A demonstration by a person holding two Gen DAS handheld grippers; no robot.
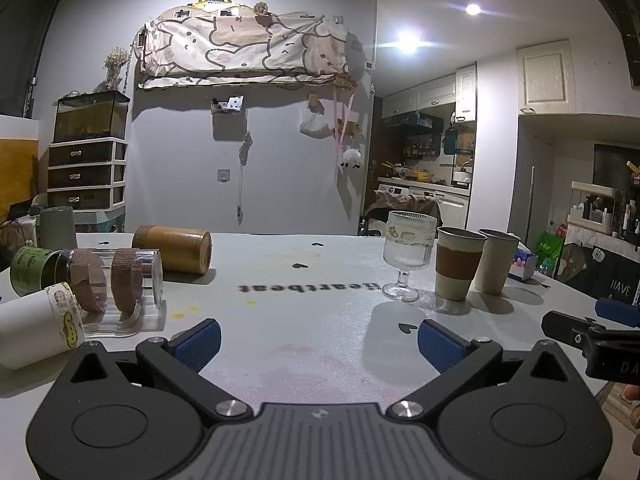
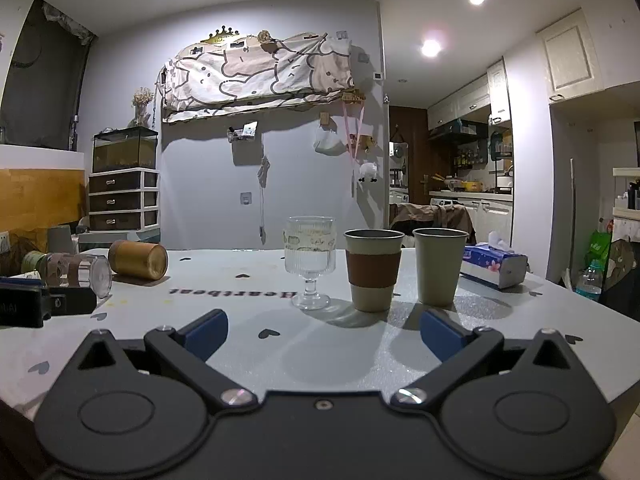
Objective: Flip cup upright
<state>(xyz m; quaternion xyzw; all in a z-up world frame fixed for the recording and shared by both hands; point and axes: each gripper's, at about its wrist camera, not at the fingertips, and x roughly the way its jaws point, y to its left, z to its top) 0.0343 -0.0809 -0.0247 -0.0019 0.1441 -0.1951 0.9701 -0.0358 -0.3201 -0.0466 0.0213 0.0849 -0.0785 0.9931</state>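
Blue-padded left gripper (image 1: 319,344): jaws spread wide, nothing btwn them, low over white foam tabletop (image 1: 312,320) w/ "Heartbeat" print and small black hearts.

Right gripper (image 2: 324,334): same build, jaws also spread, empty; seen at 3 o'clock edge of left wrist view, pads apart.

Cups on their side (left wrist view, 9–10 o'clock cluster):
- clear glass tumbler (image 1: 116,284) w/ two brown bands, lying down, base toward centre of table.
- white paper cup (image 1: 36,326) w/ cartoon band, lying down, nearest cam, just beside tumbler; can't tell if touching.
- green printed cup (image 1: 28,270), lying down behind tumbler, mouth facing it.
- bamboo-look cup (image 1: 176,248), lying down, farther back, base toward 3 o'clock, apart from tumbler.
- grey cup (image 1: 56,226) stands at far 9 o'clock edge; can't tell which end is up.

Upright items (right wrist view, 12–1 o'clock row):
- ribbed glass goblet (image 2: 310,258) w/ sticker band, on its foot, apart from next cup.
- beige cup w/ brown sleeve (image 2: 374,270), mouth up, near goblet.
- plain beige cup (image 2: 438,266), mouth up, just beside sleeved cup, small gap.
- tissue pack (image 2: 494,264), blue/white floral, lying at 2 o'clock past plain cup.

Bkgd: grey wall, cartoon-print cloth (image 2: 260,72) hung high, drawer unit (image 2: 122,200) w/ glass tank on top at 10 o'clock, kitchen at 2–3 o'clock.
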